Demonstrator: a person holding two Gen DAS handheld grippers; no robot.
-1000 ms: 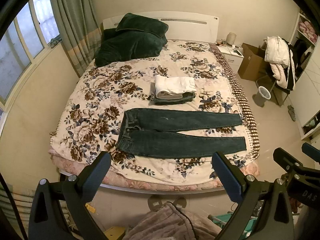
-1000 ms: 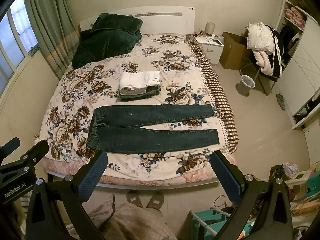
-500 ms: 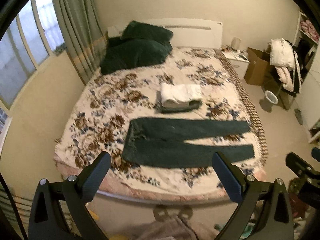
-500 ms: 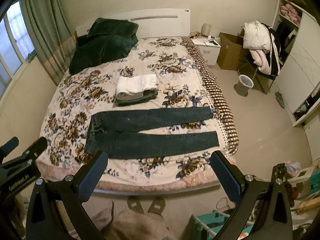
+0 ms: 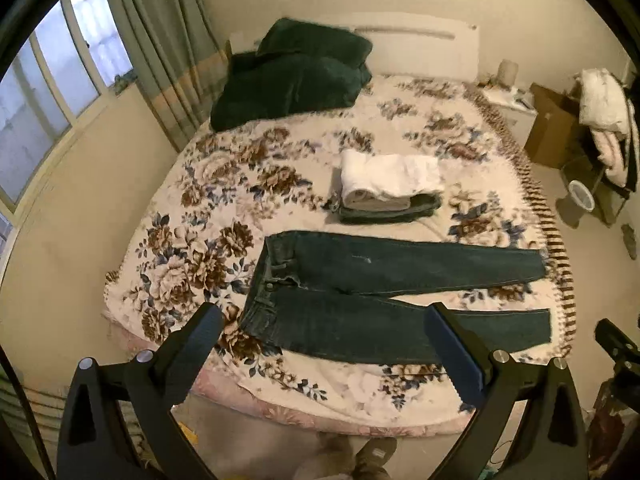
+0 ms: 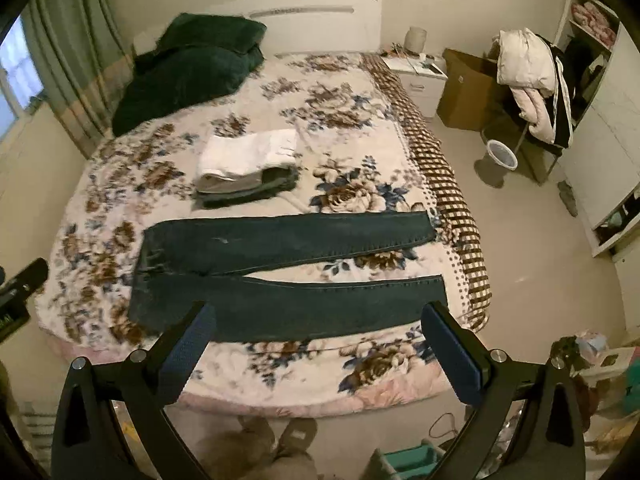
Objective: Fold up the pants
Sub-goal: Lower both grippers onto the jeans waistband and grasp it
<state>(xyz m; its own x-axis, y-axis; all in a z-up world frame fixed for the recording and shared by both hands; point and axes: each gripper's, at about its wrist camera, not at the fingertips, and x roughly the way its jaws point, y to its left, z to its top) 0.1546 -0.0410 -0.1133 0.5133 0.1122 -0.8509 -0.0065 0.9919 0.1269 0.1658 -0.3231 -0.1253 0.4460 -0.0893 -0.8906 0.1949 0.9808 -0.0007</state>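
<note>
Fingers of both the left gripper (image 5: 322, 338) and right gripper (image 6: 316, 332) are spread wide, empty, above the bed (image 6: 360, 376) edge. Dark jeans (image 6: 280, 272) lie flat, legs parted, waistband left, positioned for the first fold.

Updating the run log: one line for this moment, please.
jeans flat, unfolded on bed | left tongs open, empty | right tongs open, empty | folded stack behind

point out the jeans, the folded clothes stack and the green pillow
jeans (image 5: 400, 264): left wrist view, thigh of the far leg
folded clothes stack (image 5: 390, 174): left wrist view, white garment on top
green pillow (image 6: 212, 38): right wrist view, middle of its top face
</note>
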